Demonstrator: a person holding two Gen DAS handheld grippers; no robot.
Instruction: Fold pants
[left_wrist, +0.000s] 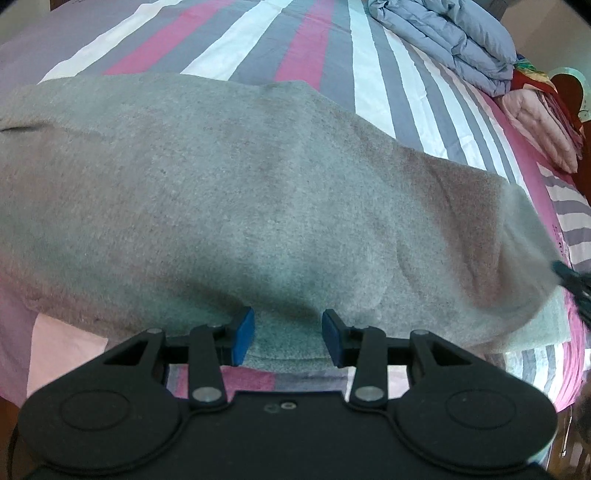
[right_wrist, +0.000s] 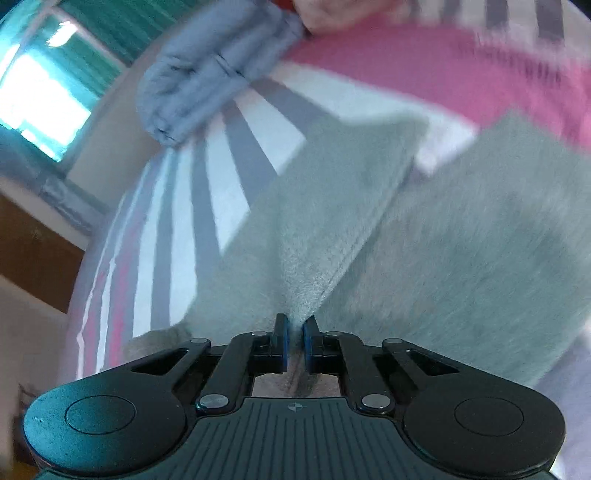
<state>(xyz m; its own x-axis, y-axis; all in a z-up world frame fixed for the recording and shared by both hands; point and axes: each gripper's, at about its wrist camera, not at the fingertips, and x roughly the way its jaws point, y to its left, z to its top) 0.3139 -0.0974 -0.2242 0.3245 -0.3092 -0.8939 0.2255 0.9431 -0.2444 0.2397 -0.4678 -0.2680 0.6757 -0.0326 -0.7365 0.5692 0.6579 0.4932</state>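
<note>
Folding the pants (left_wrist: 229, 206) across the striped bed (left_wrist: 258, 40).
Right gripper (right_wrist: 294, 341) pinches a pants edge, lifted; left gripper (left_wrist: 288, 338) sits wide open at the near hem. Next: carry the edge over, aligned.

The grey pants (left_wrist: 229, 206) lie spread across the striped bed (left_wrist: 258, 37), filling most of the left wrist view. The left gripper (left_wrist: 288, 338) sits at the pants' near hem, its blue pads (left_wrist: 242, 336) apart with grey fabric between them. At the pants' right end the cloth is blurred, beside a dark gripper tip (left_wrist: 570, 275). Beyond the pants, a folded blue quilt (left_wrist: 443, 37) and pink bedding (left_wrist: 539, 122) rest on the bed.
</note>
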